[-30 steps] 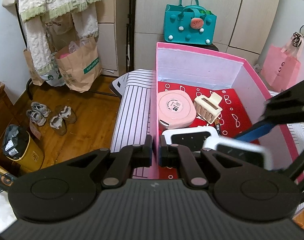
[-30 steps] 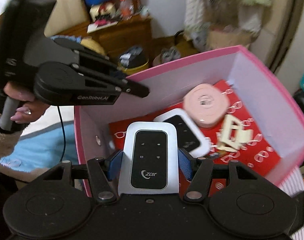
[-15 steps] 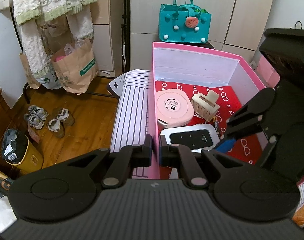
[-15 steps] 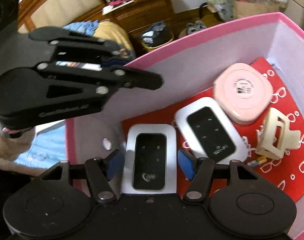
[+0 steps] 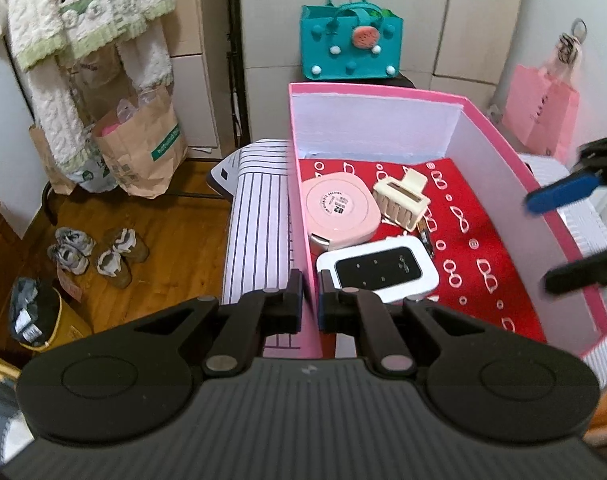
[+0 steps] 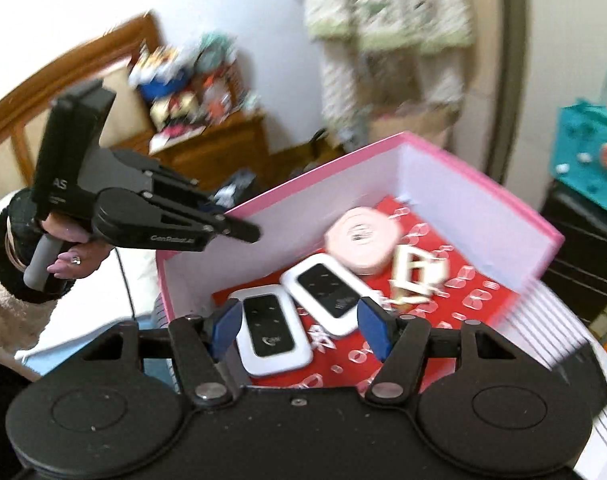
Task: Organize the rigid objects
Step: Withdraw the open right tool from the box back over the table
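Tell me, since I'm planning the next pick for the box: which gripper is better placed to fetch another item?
Probably the right gripper: its jaws are opening and empty, above the pink box. The left gripper is shut on the box's wall, steadying it.

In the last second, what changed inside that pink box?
The right gripper let go of the second white router, now lying in the pink box beside the first router, and pulled back, jaws opening. The left gripper stayed shut on the box wall; tape measure and hair clip unmoved.

Two routers (image 6: 299,316) side by side in the box (image 6: 455,184), tape measure (image 6: 361,242) and hair clip (image 6: 417,276) behind.
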{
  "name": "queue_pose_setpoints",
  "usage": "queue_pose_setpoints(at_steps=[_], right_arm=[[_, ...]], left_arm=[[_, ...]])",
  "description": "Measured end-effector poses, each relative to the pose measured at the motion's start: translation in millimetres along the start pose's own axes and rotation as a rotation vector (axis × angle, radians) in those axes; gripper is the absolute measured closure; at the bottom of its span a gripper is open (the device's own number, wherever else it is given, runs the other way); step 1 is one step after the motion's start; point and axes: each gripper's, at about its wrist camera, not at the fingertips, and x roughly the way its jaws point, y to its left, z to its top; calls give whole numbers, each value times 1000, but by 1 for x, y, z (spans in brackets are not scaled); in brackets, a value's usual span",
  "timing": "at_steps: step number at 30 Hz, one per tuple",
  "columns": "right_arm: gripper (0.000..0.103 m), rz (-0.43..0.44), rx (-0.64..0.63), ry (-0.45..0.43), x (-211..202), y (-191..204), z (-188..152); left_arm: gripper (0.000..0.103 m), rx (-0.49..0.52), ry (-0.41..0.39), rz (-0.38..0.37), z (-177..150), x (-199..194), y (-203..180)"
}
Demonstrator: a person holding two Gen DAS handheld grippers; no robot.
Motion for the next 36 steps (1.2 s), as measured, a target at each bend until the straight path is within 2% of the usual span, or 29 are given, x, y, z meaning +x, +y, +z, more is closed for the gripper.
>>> queue_pose_setpoints(at_steps=[5, 8, 11, 17, 21, 26, 34, 36], right_arm=[[32, -128, 76, -127, -37, -8, -38], [31, -171, 148, -166, -48, -17, -57], [26, -213, 238, -196, -58, -25, -79], [26, -329, 314, -153, -59, -27, -121], [26, -391, 333, -137, -60, -25, -146], [27, -566, 345, -124, -69, -29, -164], [27, -524, 399, -114, -75, -26, -183], [27, -509, 461, -119, -71, -29, -189]], left_arm=[[95, 77, 29, -26, 1, -7, 0], [95, 101, 60, -49, 2, -11, 1], [94, 113, 99, -66, 3, -12, 3], [94, 149, 182, -79, 7, -15, 1], [94, 165, 197, -73, 5, -18, -2], [94, 198, 195, -38, -1, -19, -10], [94, 184, 173, -36, -4, -27, -8], [94, 160, 168, -39, -5, -26, -6]])
